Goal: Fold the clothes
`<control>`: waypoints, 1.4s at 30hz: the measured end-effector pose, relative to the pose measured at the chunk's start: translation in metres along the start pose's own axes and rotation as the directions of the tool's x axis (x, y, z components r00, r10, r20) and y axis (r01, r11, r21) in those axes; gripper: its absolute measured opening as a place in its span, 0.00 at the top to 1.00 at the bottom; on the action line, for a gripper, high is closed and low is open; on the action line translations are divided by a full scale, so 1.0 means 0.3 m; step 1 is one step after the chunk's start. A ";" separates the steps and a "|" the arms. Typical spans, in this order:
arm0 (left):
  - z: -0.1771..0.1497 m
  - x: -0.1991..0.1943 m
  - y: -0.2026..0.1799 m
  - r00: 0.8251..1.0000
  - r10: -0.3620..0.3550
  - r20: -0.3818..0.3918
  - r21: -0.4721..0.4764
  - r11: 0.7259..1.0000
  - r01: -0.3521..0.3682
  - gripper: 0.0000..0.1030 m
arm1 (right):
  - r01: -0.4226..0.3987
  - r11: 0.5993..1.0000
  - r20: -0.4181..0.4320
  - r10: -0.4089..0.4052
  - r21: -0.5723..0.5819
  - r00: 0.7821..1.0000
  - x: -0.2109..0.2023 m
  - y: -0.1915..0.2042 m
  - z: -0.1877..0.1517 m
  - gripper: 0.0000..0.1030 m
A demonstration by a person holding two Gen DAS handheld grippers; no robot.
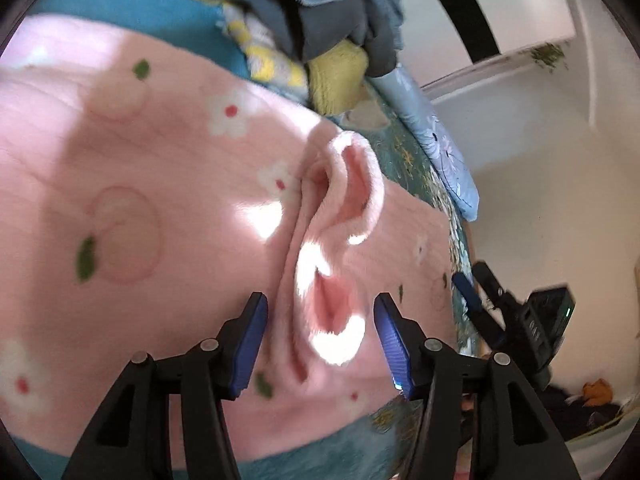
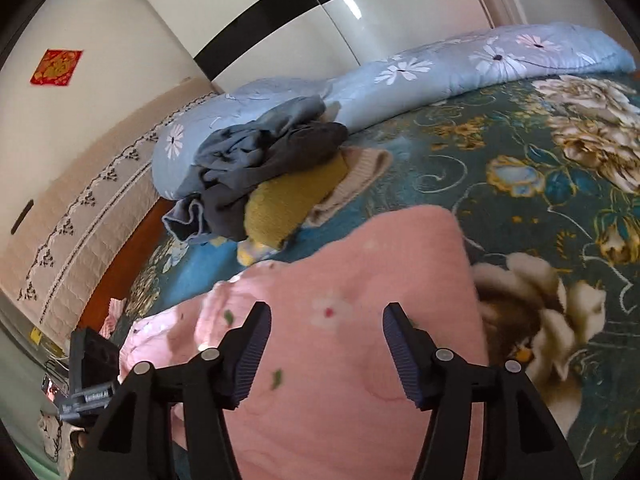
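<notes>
Both tools stand spread with nothing pinched: my left tool [image 1: 320, 336] hovers over the pink fleece garment [image 1: 160, 184], its blue pads either side of a raised ridge of folds without pressing on it, and my right tool [image 2: 326, 344] hangs spread above the same pink cloth [image 2: 360, 320], its pads clear of the fabric as far as I can judge.

What could go wrong from here, as I see it: the ridge under my left tool is a bunch of several layers with a cuff-like opening [image 1: 352, 188] curling up at its far end. If I pinch it as it lies, I may catch more layers than I mean to, and the fold would come out lumpy or drag the whole piece askew. The fleece looks soft and thick, so a shallow pinch could slip off. Both views are smeared, so I cannot be sure how close the pads are to the cloth.

The garment lies on the bed [image 2: 520, 168], over the green flowered cover near the bed's near edge; its far corner points toward the heap of unfolded clothes [image 2: 264, 160], close to it. That heap, grey and blue over yellow, sits against the pale blue quilt [image 2: 440, 72] along the bed's far edge. My right tool shows at the right rim of the left view, beside the bed's edge.
</notes>
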State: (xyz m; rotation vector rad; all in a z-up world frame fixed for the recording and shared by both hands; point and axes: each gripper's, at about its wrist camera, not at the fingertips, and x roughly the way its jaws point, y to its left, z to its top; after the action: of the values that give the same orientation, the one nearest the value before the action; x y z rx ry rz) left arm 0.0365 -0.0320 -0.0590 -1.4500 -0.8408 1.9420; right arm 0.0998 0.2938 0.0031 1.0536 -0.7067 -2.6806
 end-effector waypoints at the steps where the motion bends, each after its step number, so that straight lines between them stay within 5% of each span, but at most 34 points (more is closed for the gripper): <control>1: 0.008 0.013 0.001 1.000 -0.009 -0.005 -0.023 1.000 0.009 0.45 | -0.013 1.000 0.003 0.013 0.020 1.000 0.000 -0.017 0.002 0.40; 11: 0.129 0.162 -0.045 1.000 -0.014 -0.003 -0.223 0.975 0.014 0.48 | -0.080 0.987 -0.022 0.084 0.140 0.996 -0.005 -0.086 0.001 0.40; 12: 0.132 0.166 -0.067 1.000 0.009 0.000 -0.200 0.980 -0.009 0.52 | -0.084 0.985 -0.020 0.088 0.150 0.996 -0.007 -0.092 0.001 0.40; 14: 0.137 0.170 -0.114 0.999 0.053 0.011 -0.146 0.988 -0.051 0.78 | -0.089 0.981 -0.016 0.093 0.171 0.996 -0.012 -0.104 0.002 0.40; 18: 0.124 0.087 -0.262 0.990 0.094 0.107 0.065 0.993 -0.101 0.85 | -0.094 0.976 -0.012 0.098 0.197 0.995 -0.017 -0.123 0.005 0.40; 22: 0.109 0.004 -0.350 0.974 0.114 0.196 0.203 0.967 -0.154 0.85 | -0.115 0.978 0.006 0.116 0.173 0.993 -0.036 -0.113 0.018 0.40; 27: 0.145 0.108 -0.145 0.962 0.260 0.082 0.046 0.963 -0.265 0.85 | -0.088 0.986 -0.024 0.092 0.144 0.995 -0.038 -0.108 0.025 0.40; 30: 0.114 0.125 -0.024 0.979 0.200 0.043 -0.058 0.979 -0.198 0.84 | -0.066 0.994 -0.059 0.071 0.087 0.996 -0.033 -0.084 0.024 0.41; 33: 0.118 0.108 -0.032 0.985 0.164 0.042 -0.052 0.985 -0.162 0.84 | -0.078 0.997 -0.074 0.079 0.009 0.994 -0.034 -0.035 0.020 0.51; 38: 0.137 0.045 -0.056 0.955 0.281 0.093 0.002 0.959 -0.282 0.79 | 0.065 0.993 -0.159 -0.080 -0.103 0.984 0.033 -0.016 -0.017 0.74; 42: 0.134 -0.034 -0.066 0.903 0.387 0.187 -0.016 0.920 -0.391 0.78 | 0.103 0.995 -0.237 -0.102 -0.009 0.966 0.090 -0.109 -0.039 0.87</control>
State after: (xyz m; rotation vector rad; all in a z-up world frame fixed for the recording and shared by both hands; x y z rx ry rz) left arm 0.0016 -0.0328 -0.0290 -1.5295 -0.6379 2.4080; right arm 0.0882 0.3092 -0.0366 1.4178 -0.6266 -2.5743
